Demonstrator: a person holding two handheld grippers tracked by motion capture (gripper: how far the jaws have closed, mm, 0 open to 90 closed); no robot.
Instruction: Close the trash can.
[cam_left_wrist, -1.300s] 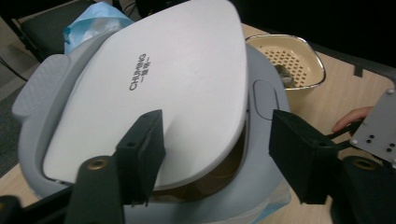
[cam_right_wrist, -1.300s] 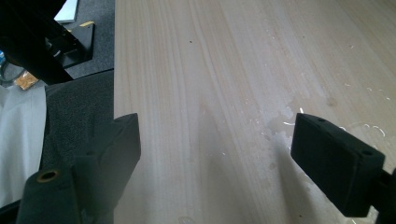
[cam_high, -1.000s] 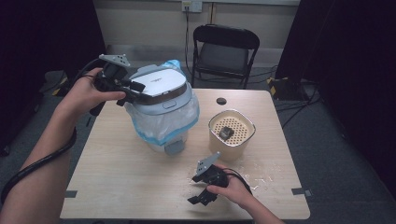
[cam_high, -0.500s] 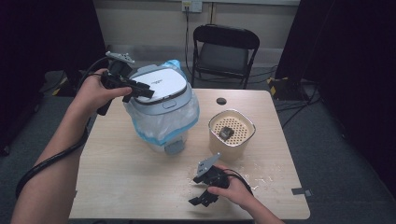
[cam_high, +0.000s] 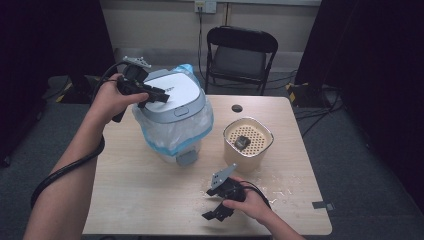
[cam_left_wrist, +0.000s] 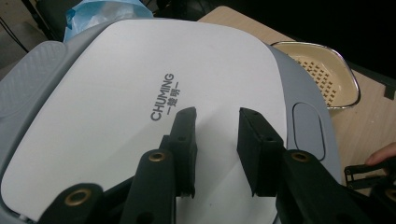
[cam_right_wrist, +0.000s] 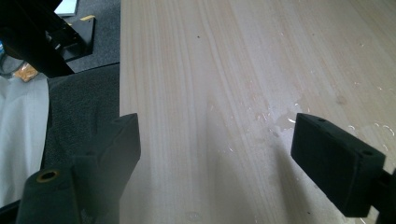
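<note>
One lidded bin (cam_high: 175, 117) with a blue liner is seen on the counter (cam_high: 125, 185) directly under the left gripper (cam_left_wrist: 217, 119), whose jaws have just been narrowing on nothing, beside one cream basket (cam_high: 248, 141), while the right gripper (cam_right_wrist: 215, 158) is held released.

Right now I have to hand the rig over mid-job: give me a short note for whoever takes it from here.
Left gripper: over the white lid of the bin with the blue liner bag. Its jaws have just been closing, a narrow gap is left, nothing is between them.
Right gripper: jaws wide open and empty, low over the table near its front edge, beside some wet spots.
Cream strainer basket: stands right of the bin, a dark item lies in it.
Done: lid is down on the bin.
Left: cannot tell for sure; probably pressing or working the lid with the left gripper.
</note>
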